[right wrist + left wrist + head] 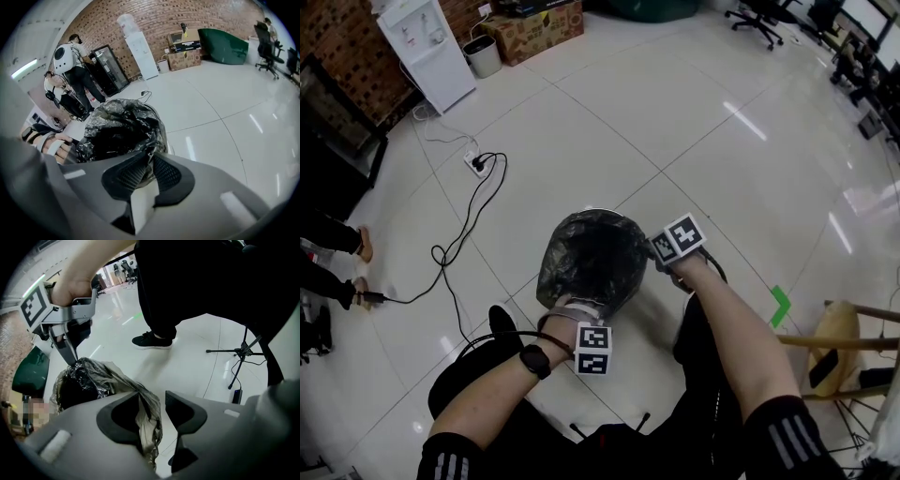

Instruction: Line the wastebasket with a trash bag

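A black trash bag (591, 258) is draped over the wastebasket, which it hides almost wholly; the bag's mouth gapes dark in the right gripper view (117, 136). My left gripper (569, 307) is at the bag's near side, pointing steeply down. Its jaws stand apart in the left gripper view (152, 397), with a fold of the bag (145, 416) hanging against the left jaw only. My right gripper (658, 262) is at the bag's right rim. In its own view (149, 157) the jaws are nearly together, pinching the film's edge. The right gripper (72, 361) also shows across the bag.
A power strip with a black cable (478, 164) lies on the tiled floor at the left. A water dispenser (427, 47), a small bin (483, 56) and a cardboard box (534, 28) stand at the back. A wooden stool (848, 342) is at the right, a tripod (241, 352) behind me.
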The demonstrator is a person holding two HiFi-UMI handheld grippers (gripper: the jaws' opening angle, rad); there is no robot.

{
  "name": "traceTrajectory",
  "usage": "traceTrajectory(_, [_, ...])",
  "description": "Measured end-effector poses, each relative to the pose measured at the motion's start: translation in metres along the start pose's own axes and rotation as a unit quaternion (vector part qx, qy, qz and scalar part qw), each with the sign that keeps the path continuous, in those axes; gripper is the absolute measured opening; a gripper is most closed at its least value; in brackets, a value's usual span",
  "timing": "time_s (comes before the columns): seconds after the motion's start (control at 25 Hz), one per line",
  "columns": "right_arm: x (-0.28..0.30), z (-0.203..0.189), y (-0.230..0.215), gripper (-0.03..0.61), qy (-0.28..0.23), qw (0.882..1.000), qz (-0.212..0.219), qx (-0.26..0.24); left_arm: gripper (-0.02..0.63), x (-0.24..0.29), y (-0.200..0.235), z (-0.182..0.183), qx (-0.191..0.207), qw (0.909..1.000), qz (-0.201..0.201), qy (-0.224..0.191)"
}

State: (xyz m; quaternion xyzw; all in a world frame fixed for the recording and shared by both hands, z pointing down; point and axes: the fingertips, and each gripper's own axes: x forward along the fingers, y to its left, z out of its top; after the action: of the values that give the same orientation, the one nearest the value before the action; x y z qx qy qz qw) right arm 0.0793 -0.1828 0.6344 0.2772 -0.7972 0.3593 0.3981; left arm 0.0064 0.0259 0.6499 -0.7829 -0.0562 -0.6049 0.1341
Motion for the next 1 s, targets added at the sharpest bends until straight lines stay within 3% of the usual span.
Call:
traceTrajectory(0.2, [0.0, -0.001, -0.001, 0.058, -0.002, 1.0, 0.0, 0.0, 0.172, -0.051, -0.004, -0.001, -0.049, 0.9983, -0.015, -0.028])
traceTrajectory(0.28, [0.001, 0.0, 0.0, 0.058, -0.001, 1.0, 0.003, 0.0, 0.172, -0.067, 0.002, -0.005, -0.072, 0.9968, 0.004, -0.035])
traceTrajectory(0.36, [0.002, 0.0, 0.0, 0.058, -0.003, 1.0, 0.005, -0.002, 0.172, -0.071, -0.001, -0.013, -0.073, 0.9968, 0.016, -0.029])
traceTrajectory(0.52, [0.001, 0.003, 0.003, 0.058, -0.003, 1.0, 0.002, -0.008, 0.172, -0.067, -0.03, -0.019, -0.049, 0.9984, -0.022, -0.017])
traceTrajectory(0.68, [0.001, 0.004, 0.002, 0.059, -0.007, 1.0, 0.002, -0.011, 0.172, -0.1, -0.026, -0.007, -0.072, 0.9953, -0.007, -0.064])
traceTrajectory(0.76, [0.002, 0.003, 0.002, 0.06, -0.009, 1.0, 0.005, -0.008, 0.165, -0.127, 0.0, -0.015, -0.112, 0.9892, 0.04, -0.086])
traceTrajectory(0.84, [0.002, 0.003, 0.002, 0.059, -0.011, 1.0, 0.006, -0.009, 0.118, -0.154, 0.044, -0.04, -0.171, 0.975, 0.104, -0.096])
traceTrajectory(0.92, [0.001, 0.003, 0.002, 0.06, -0.011, 1.0, 0.004, -0.012, 0.104, -0.172, 0.092, -0.074, -0.226, 0.9577, 0.154, -0.09])
traceTrajectory(1.0, [0.001, 0.003, 0.002, 0.061, -0.011, 1.0, 0.002, -0.015, 0.103, -0.177, 0.129, -0.106, -0.26, 0.9466, 0.176, -0.072])
